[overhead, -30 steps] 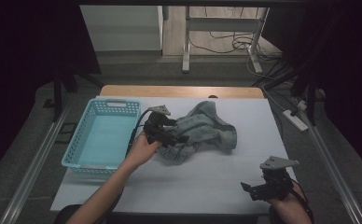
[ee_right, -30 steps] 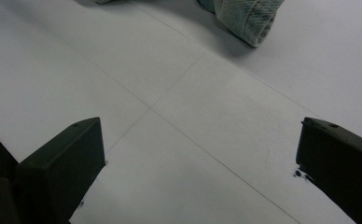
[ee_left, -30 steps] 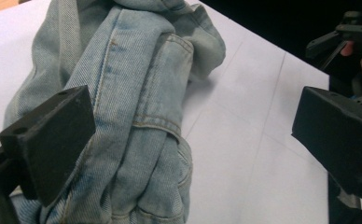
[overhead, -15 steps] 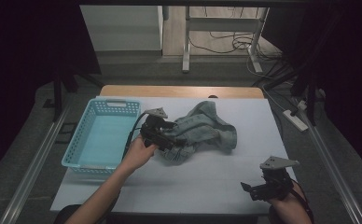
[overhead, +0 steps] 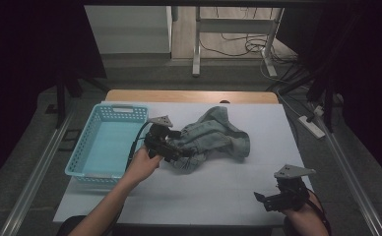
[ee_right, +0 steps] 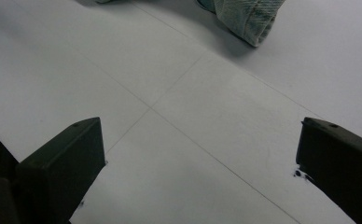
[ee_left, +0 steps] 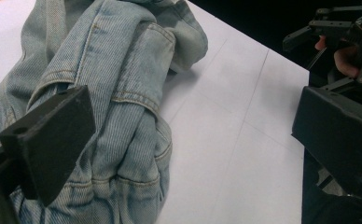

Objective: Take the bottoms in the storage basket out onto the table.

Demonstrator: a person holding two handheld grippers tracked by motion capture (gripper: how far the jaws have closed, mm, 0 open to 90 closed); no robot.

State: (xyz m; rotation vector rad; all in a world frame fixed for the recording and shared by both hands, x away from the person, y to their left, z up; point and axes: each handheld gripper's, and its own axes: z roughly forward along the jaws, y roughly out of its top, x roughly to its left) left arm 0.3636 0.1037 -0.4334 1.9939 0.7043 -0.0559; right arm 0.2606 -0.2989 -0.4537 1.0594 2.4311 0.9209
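A crumpled pair of light-blue denim jeans point(overhead: 213, 139) lies near the middle of a white-topped table point(overhead: 218, 191), with a turquoise plastic basket point(overhead: 105, 147) sitting just to its left, its bottom bare. The person's left gripper point(overhead: 176, 150) is at the jeans' left edge, on the side facing the basket, and is angled down into the cloth. In the left gripper view its jaws stand wide apart: one jaw lies against the folded denim point(ee_left: 123, 107), touching a seamed fold, while the other hangs over bare table to the jeans' right, with nothing clamped between them. The right gripper point(overhead: 270, 201) rests well clear of the jeans, toward the table's near right corner, held by a hand point(overhead: 304, 216) at the table's front edge. The right gripper view shows its jaws spread wide over the blank white surface, gripping nothing, with a denim hem point(ee_right: 247, 16) lying farther off on the table ahead.
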